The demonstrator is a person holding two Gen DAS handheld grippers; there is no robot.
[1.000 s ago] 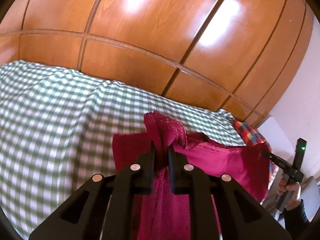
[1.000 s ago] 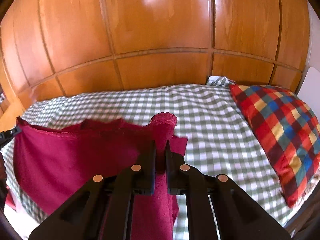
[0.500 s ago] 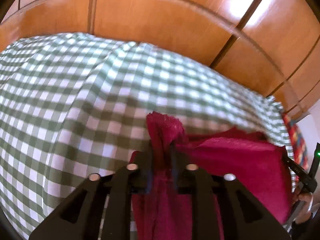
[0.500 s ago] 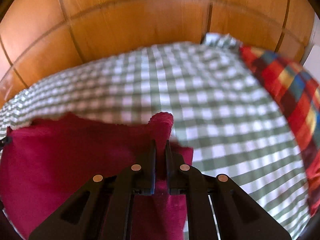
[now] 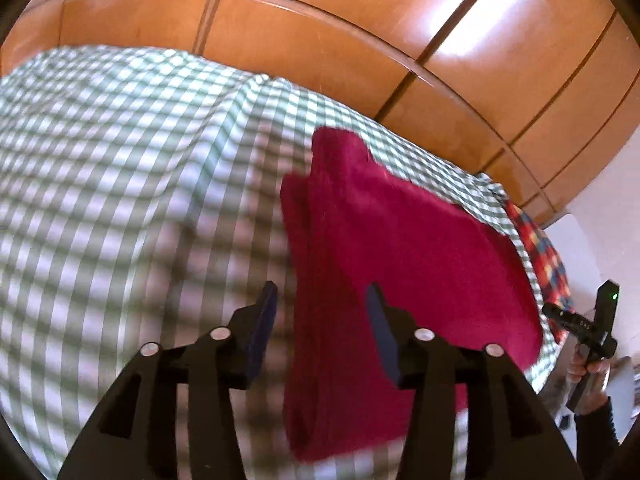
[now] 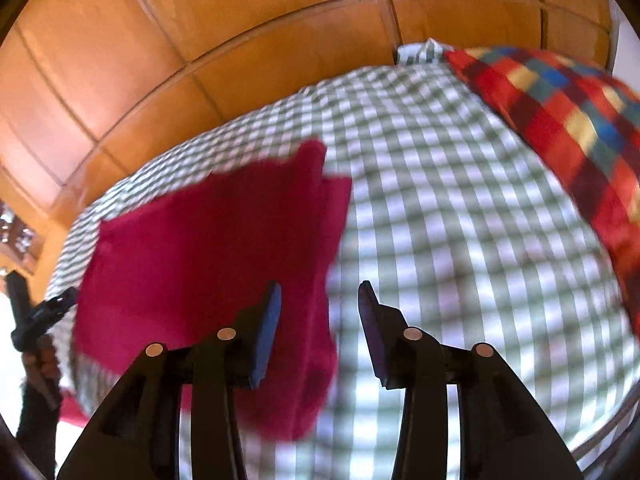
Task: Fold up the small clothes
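ok so the red cloth point(image 5: 400, 240) is lying on the green-check bedspread point(image 5: 120, 180), folded over w/ at least two layers showing along one side. In the left wrist view it fills the centre-right of frame, long axis running from a little tab sticking out at upper centre down to the lower centre edge, roughly bottom-to-top w/ a slight lean. Its left edge is fairly straight, stacked layers visible; right edge curves off toward the plaid pillow point(image 5: 548, 248) at far right.

Left gripper point(image 5: 322, 320): jaws apart and opening, the cloth's left edge sits in the gap below them but pads aren't pressing on it afaict. Pretty blurry tho.

Right wrist view: same cloth point(image 6: 208, 248) is centre-left, tab pointing to upper centre, its right edge dropping down btw the fingers. Right gripper point(image 6: 320, 320) jaws also apart and opening, cloth edge under the left finger side, nothing clamped.

Room-wise: big open stretch of bedspread point(image 6: 460, 220) right of the cloth in the right view, and left of it in the left view. Wood panel wall point(image 5: 320, 20) runs behind the bed across the top. Pillow point(image 6: 560, 120) takes the upper right corner in the right view, well apart from the cloth.
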